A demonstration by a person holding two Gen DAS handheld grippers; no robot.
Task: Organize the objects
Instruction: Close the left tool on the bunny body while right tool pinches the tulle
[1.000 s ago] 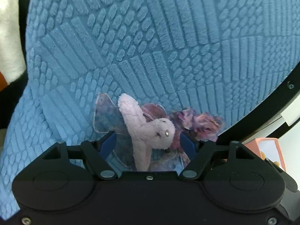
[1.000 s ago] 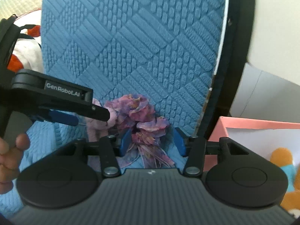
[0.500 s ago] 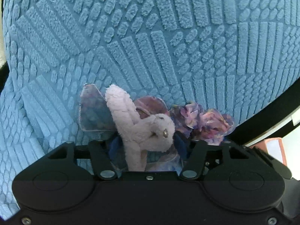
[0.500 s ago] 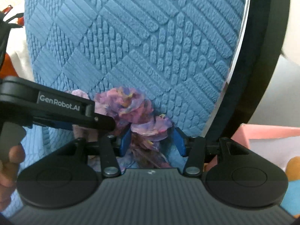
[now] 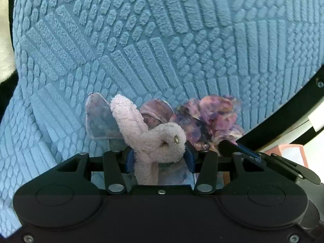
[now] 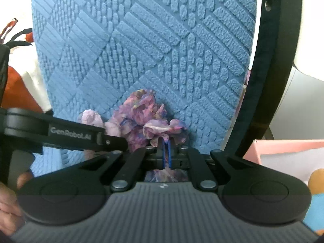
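A pale pink plush toy with gauzy wings lies on a blue textured cushion. My left gripper is closing, and its blue pads press the plush's head from both sides. Purple floral ruffled fabric bunches just right of the plush; whether it belongs to the toy I cannot tell. My right gripper is closing too, its pads nearly together and pinching a fold of that ruffle. In the right wrist view, one of the left gripper's fingers crosses from the left in front of the plush.
The cushion leans against a black curved chair frame. A pink box at the right holds an orange and blue toy. An orange and white item lies at the left. A person's hand grips the left handle.
Both grippers went from open to shut, the left onto the plush's head and the right onto the purple ruffle. Both have also edged closer to the cushion.
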